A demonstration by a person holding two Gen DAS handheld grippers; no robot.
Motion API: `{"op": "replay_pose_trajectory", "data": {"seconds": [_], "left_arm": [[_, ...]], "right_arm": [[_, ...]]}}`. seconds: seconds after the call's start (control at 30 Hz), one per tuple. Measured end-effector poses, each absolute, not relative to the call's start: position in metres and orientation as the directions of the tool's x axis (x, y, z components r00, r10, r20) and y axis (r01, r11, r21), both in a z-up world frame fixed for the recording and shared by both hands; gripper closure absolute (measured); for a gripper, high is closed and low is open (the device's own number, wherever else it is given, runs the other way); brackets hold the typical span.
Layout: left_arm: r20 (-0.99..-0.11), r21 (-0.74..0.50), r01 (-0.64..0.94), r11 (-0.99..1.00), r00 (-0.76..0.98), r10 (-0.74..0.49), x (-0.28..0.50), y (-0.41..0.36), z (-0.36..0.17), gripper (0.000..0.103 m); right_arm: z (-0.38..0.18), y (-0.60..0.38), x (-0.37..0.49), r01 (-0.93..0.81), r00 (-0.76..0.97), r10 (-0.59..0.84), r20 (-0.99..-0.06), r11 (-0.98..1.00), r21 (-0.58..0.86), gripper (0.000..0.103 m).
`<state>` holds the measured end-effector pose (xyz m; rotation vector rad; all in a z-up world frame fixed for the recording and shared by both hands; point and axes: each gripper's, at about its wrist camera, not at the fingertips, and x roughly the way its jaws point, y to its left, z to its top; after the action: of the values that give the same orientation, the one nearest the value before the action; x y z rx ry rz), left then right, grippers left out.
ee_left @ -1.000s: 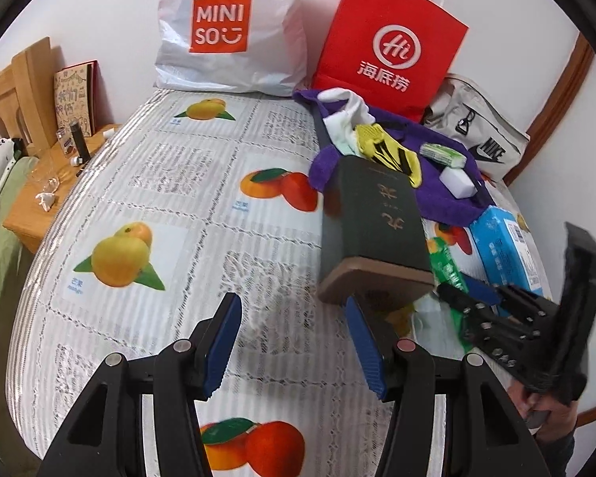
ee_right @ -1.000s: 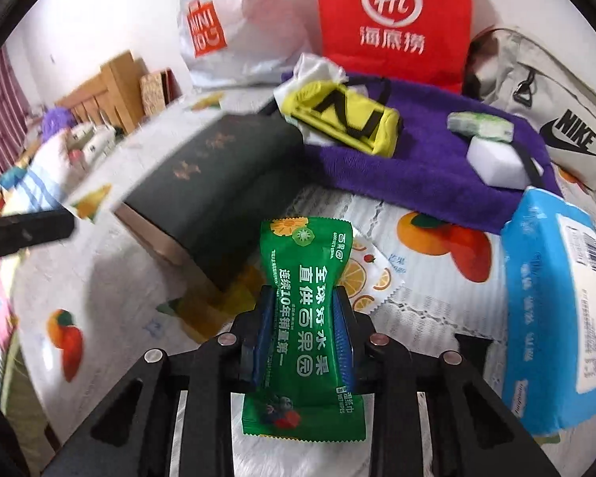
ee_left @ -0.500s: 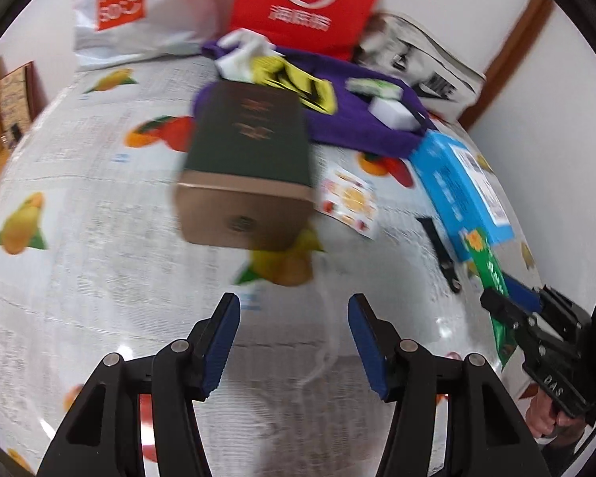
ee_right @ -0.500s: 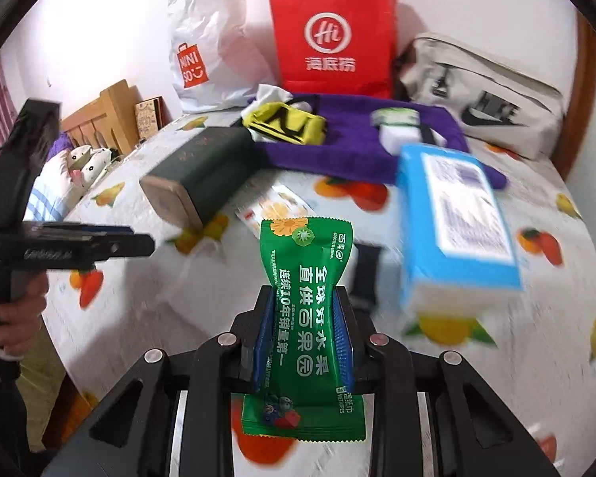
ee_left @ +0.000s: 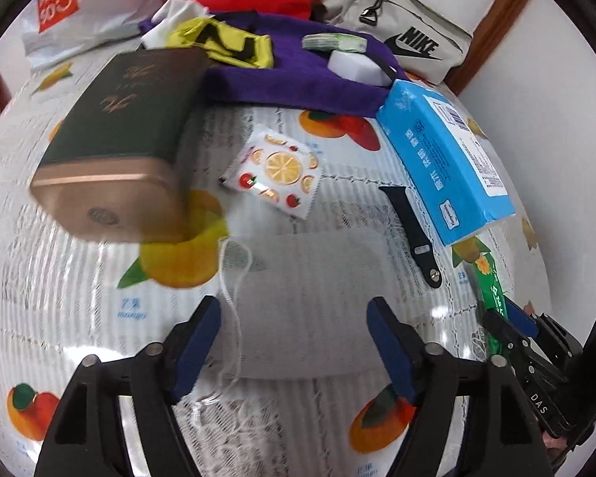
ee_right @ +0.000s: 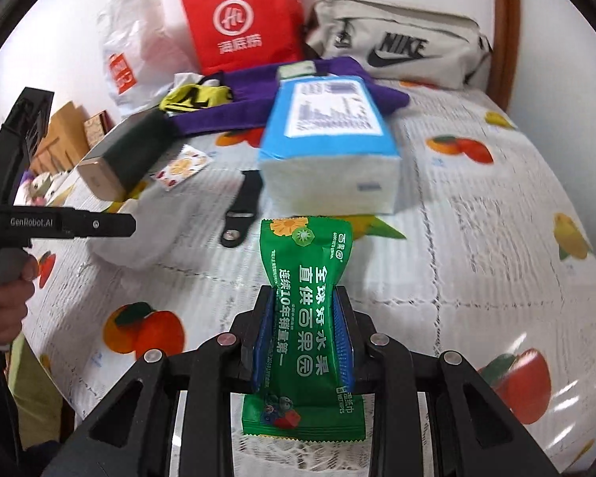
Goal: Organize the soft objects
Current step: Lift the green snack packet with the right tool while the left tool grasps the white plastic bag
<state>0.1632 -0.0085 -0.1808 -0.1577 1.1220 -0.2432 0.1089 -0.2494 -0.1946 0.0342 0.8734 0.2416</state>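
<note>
Two views, listed in turn.

Left wrist view: left gripper, jaws spread wide, holding nothing, poised over a white face mask lying flat on the fruit-print bedcover. Beyond it: dark green box; fruit-print sachet; black watch strap; blue tissue pack; purple towel carrying a yellow pouch and a white sponge. Right gripper at the right edge.

Right wrist view: right gripper, jaws clamped on a green wet-wipes packet, held upright above the bedcover, near the tissue pack. Red paper bag and Nike bag at the wall.
</note>
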Motion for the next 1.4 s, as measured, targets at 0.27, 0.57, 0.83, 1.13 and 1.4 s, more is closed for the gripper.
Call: {"op": "replay_pose_trajectory", "data": {"seconds": [0.27,0.57,0.83,1.13,1.4], "left_arm": [[-0.878,-0.144,0.159,0.977,0.434,-0.201,0.165,-0.039,-0.188,0.006],[-0.879,-0.022,0.186,0.982,0.464,-0.108,0.163,-0.056,-0.192,0.005],[-0.841,-0.039,0.248,0.968,0.516,-0.166,0.153,-0.054,-0.183,0.065],[-0.837,-0.129,0.221,0.967,0.499,-0.226,0.146,-0.027,-0.183,0.093],[-0.837,-0.164,0.127,0.978,0.507,-0.206,0.129,0.015,-0.180,0.093]], "right_arm": [[-0.200,-0.248,0.112,-0.209,0.620,0.240,-0.747,0.968,0.137,0.073],[-0.201,-0.251,0.111,-0.202,0.627,0.255,-0.736,0.966,0.163,0.073],[-0.202,-0.249,0.111,-0.193,0.631,0.243,-0.737,0.969,0.154,0.073],[-0.201,-0.246,0.108,-0.178,0.635,0.222,-0.740,0.974,0.140,0.073],[-0.198,-0.244,0.105,-0.171,0.625,0.220,-0.749,0.975,0.143,0.073]]}}
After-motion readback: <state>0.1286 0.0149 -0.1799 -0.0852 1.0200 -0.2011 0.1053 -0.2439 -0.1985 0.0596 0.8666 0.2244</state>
